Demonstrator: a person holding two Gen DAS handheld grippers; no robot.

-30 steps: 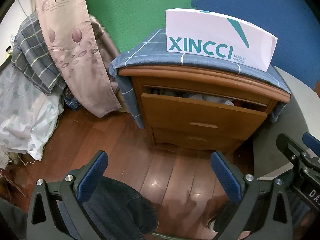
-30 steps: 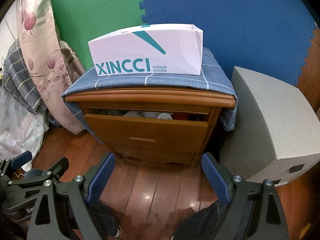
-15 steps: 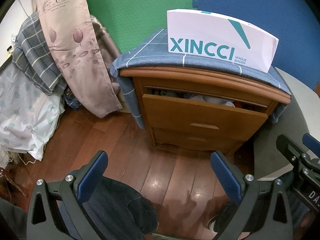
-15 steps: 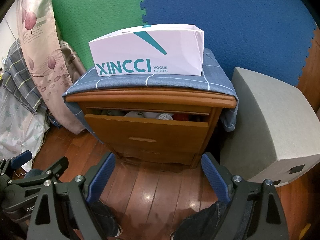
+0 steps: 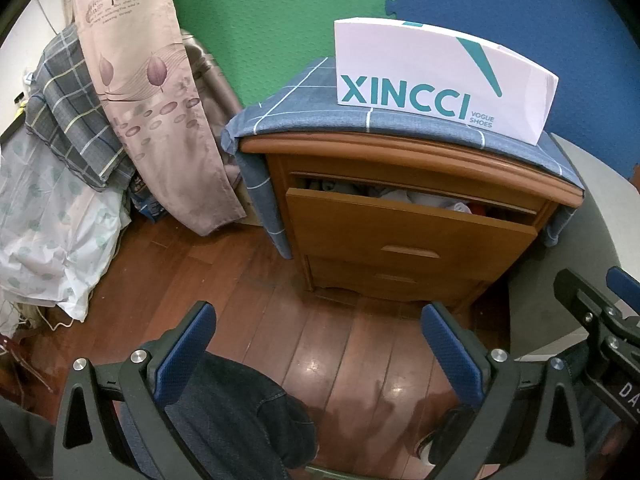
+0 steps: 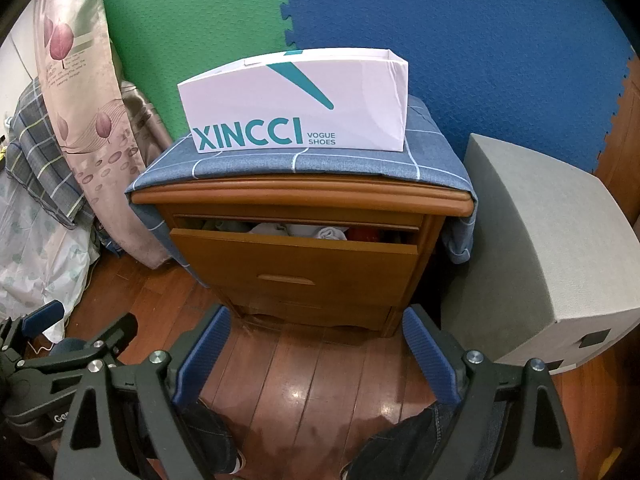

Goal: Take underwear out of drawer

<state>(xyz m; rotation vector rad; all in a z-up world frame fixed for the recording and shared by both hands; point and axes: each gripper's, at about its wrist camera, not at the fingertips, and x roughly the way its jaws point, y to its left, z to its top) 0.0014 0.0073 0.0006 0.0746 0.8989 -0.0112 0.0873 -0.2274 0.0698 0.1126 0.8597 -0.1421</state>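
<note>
Beneath one white shoe box (image 6: 296,108), the nightstand's top drawer (image 6: 296,256) stands slightly pulled out, as a second ago, with bunched underwear (image 6: 296,231) inside; one lower drawer (image 5: 394,282) sits closed. Two grippers, left gripper (image 5: 320,344) and right gripper (image 6: 316,346), hang spread and empty, barely nearer than before.

White XINCCI shoe box (image 6: 296,108) sitting on a blue checked cloth (image 6: 424,160), green and blue foam mats (image 6: 480,40) behind, leaf-print curtain (image 5: 152,100) hanging left, grey block (image 6: 552,248) right, shiny wood floor (image 5: 248,280) below
</note>
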